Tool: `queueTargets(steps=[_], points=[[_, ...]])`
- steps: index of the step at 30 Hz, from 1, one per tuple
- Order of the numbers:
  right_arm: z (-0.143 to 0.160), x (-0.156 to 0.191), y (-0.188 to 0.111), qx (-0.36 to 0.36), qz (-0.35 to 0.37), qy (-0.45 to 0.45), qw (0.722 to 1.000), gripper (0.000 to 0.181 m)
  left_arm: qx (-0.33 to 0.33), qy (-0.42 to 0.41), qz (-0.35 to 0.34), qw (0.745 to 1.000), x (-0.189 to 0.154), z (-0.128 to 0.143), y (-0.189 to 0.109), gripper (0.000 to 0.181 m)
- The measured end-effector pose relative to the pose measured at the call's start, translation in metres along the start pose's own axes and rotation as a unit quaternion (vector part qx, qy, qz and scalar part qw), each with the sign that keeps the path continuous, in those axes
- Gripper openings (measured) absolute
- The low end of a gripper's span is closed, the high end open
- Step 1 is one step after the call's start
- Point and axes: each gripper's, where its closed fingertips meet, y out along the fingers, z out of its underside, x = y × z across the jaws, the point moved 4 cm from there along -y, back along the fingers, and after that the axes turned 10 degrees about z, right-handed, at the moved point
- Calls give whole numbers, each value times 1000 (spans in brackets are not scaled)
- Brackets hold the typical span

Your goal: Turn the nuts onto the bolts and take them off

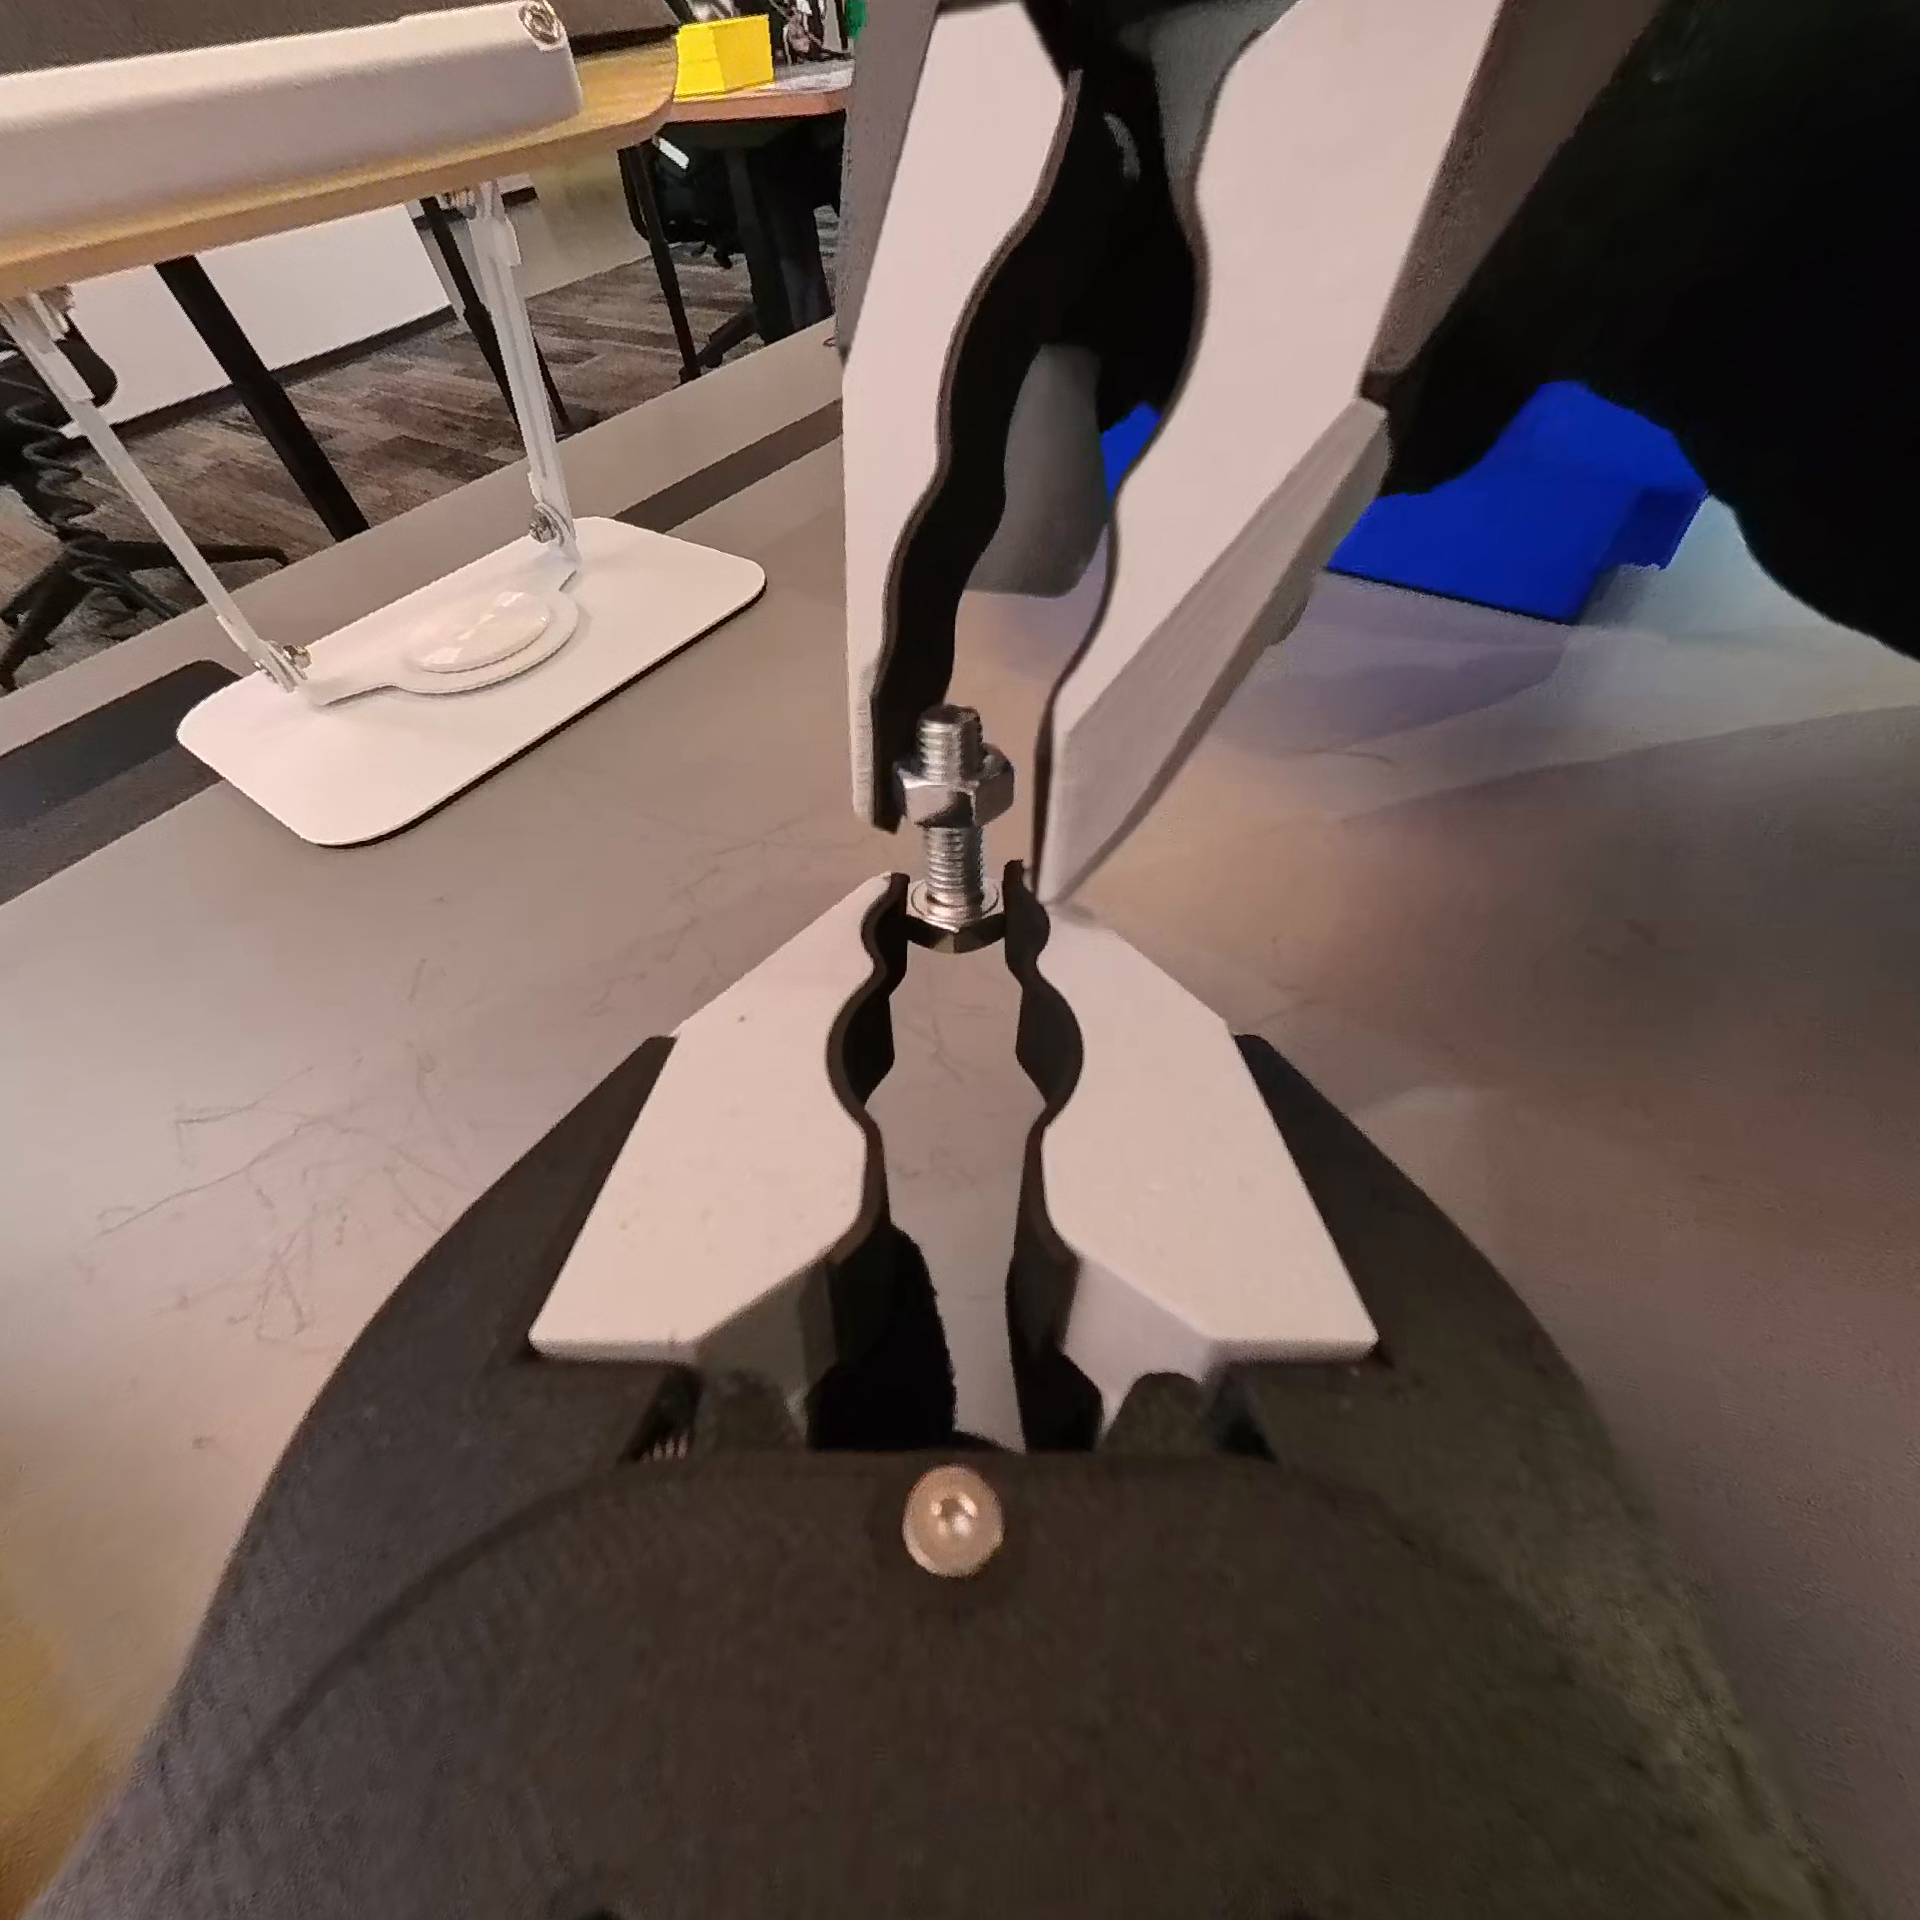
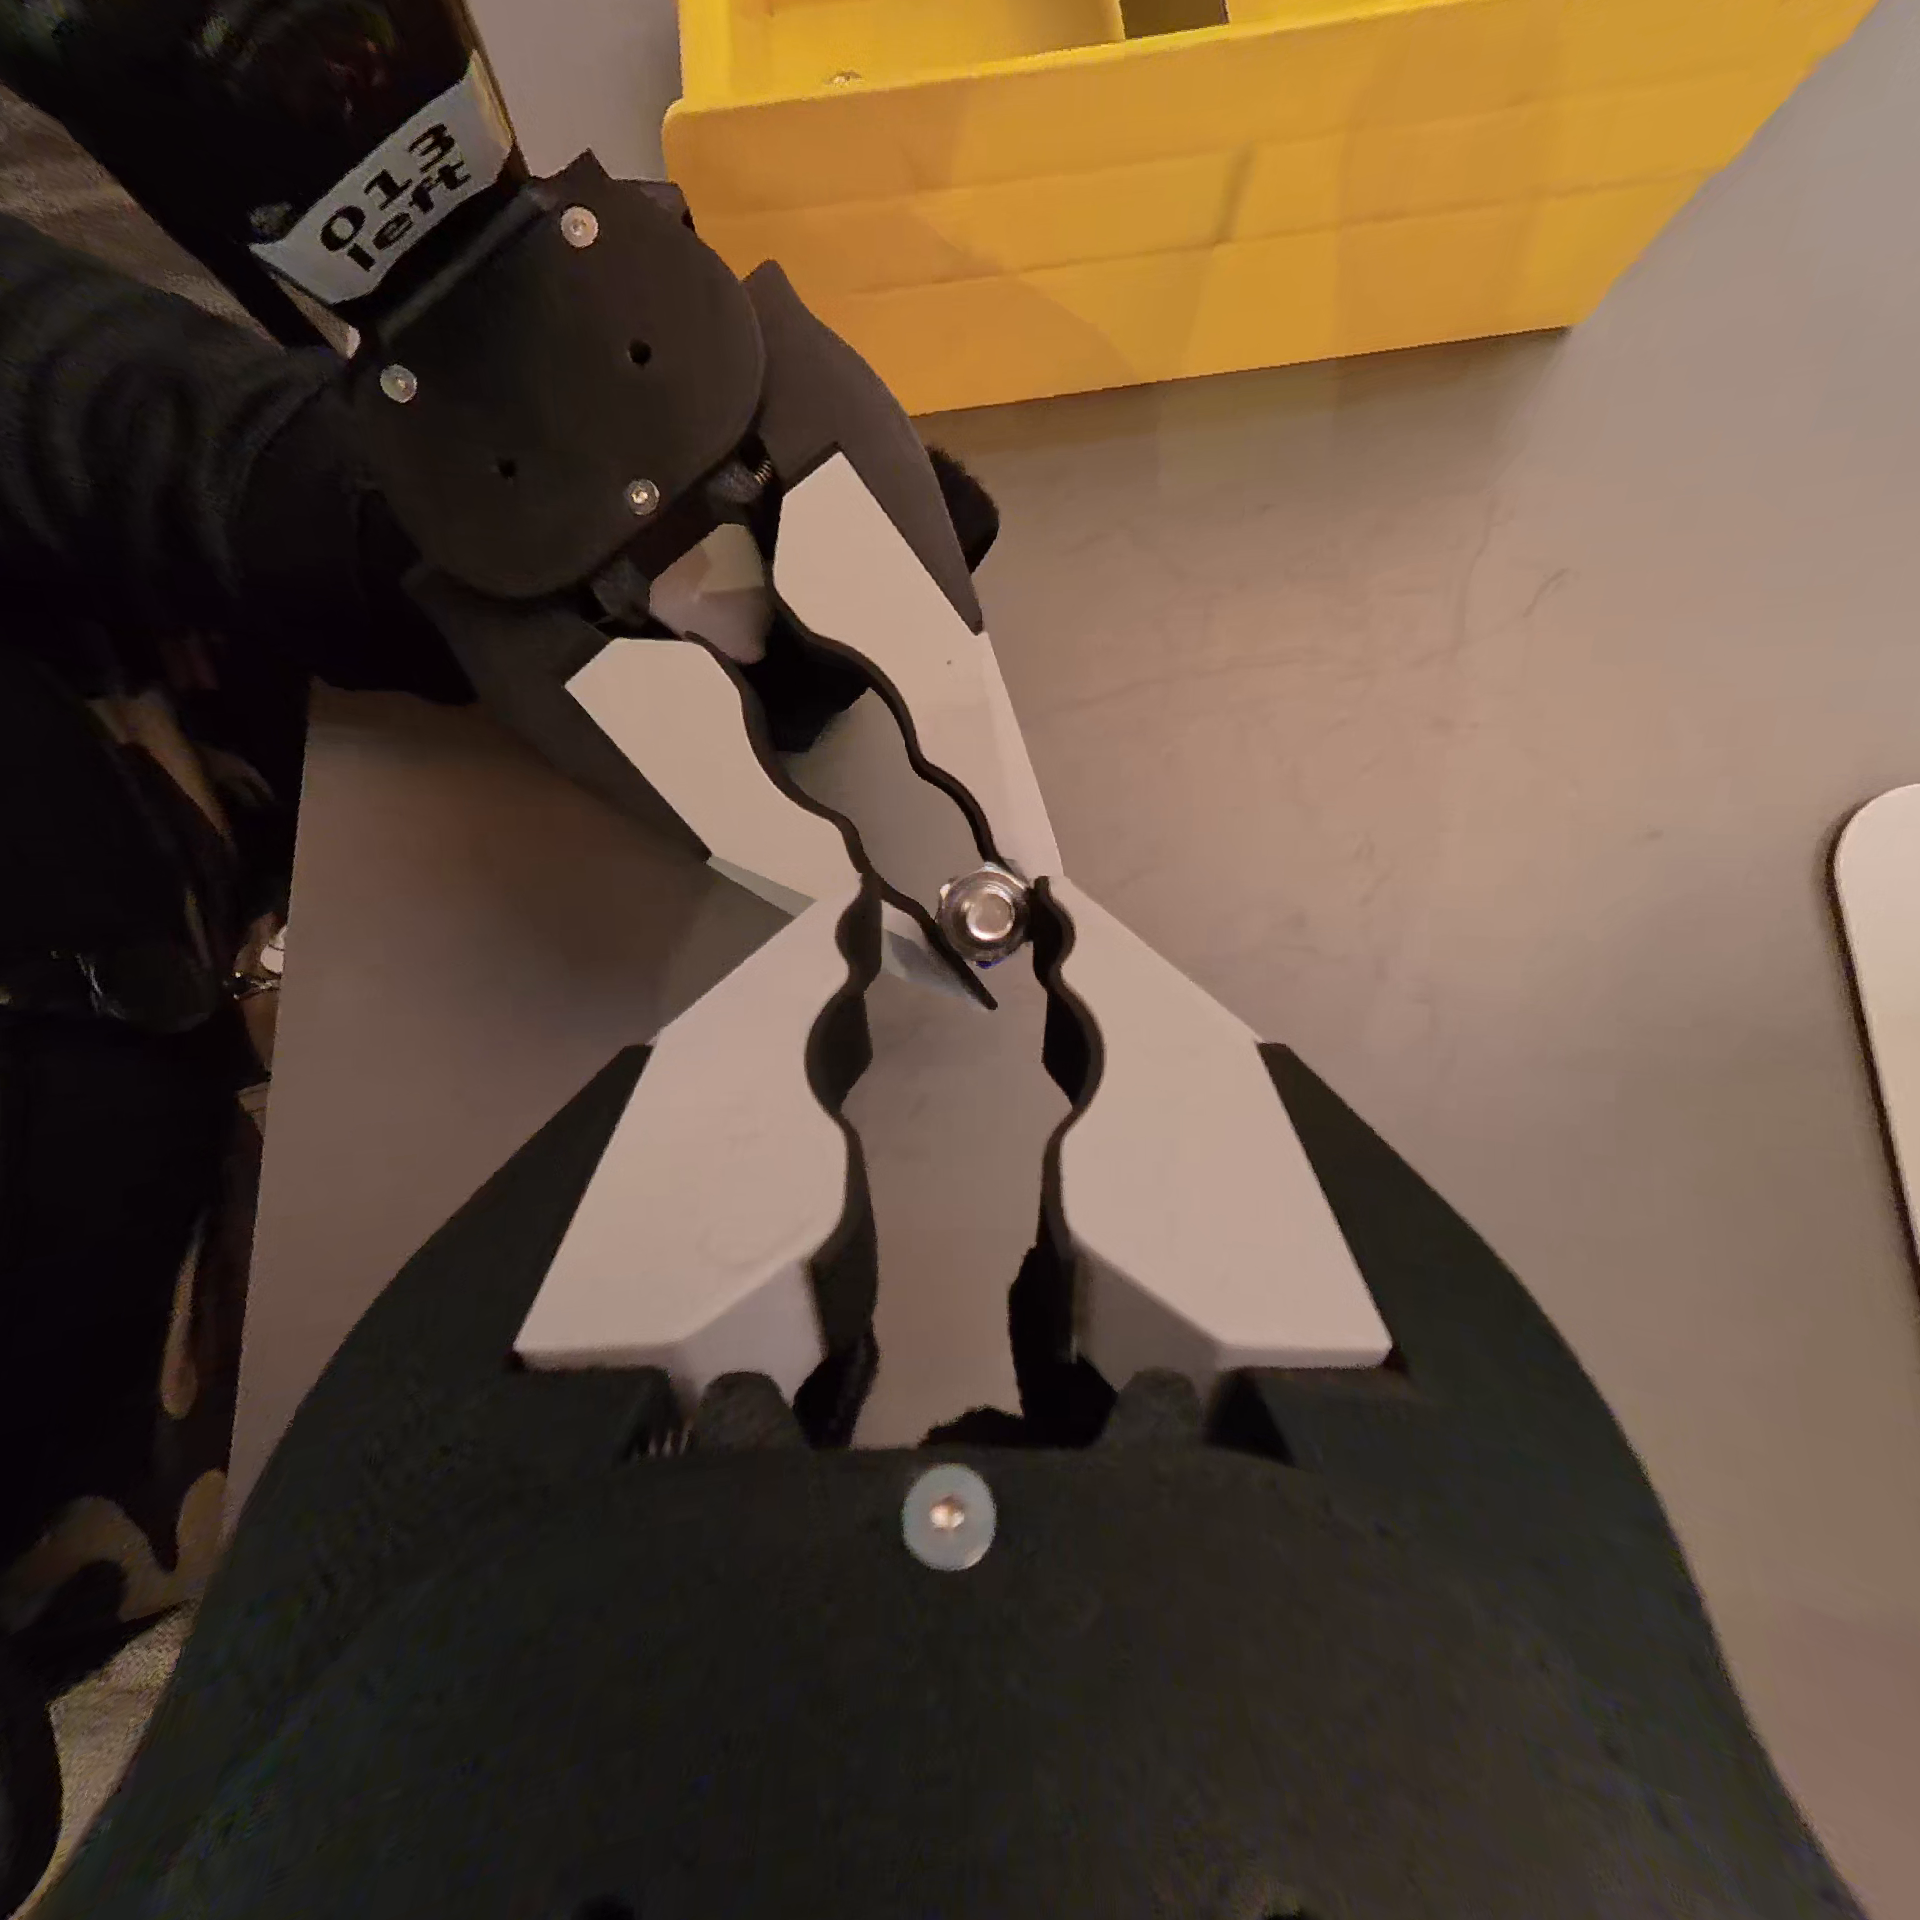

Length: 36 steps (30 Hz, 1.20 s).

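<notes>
Bolt (image 1: 951, 831) upright, head pinched in left fingers (image 1: 896, 906); right fingers (image 1: 878, 748) flanking nut (image 1: 954, 784), contact unclear.

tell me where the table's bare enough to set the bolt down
Bare grey table lies left of the left gripper, short of the white stand base. More lies between the yellow bin and the right gripper. It is crowded around the bolt, where both grippers meet.

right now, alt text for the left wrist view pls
The left gripper clamps the head of an upright bolt while the right gripper, reaching down from above, has its tips around the nut near the bolt's top. Behind them, a white stand sits on the grey table.
</notes>
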Motion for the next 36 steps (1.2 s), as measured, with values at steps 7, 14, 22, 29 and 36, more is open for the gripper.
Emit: queueTargets(steps=[7, 14, 22, 29, 36], points=[[2, -5, -1, -17, -5, 23, 1000, 16, -2, 2, 4, 1000, -1, -1, 0, 16], [1, -8, -3, -29, -3, 33, 999, 16, -18, -6, 4, 1000, 1, -3, -1, 17], [-2, -20, -27, -49, 32, 47, 997, 16, -31, -15, -3, 999, 4, -6, -4, 26], [9, -48, -112, -61, 124, 66, 988, 16, -31, -22, -6, 999, 6, -5, -4, 25], [103, -88, -199, 73, 255, 142, 954, 16, -26, -21, -8, 999, 6, -4, -3, 24]])
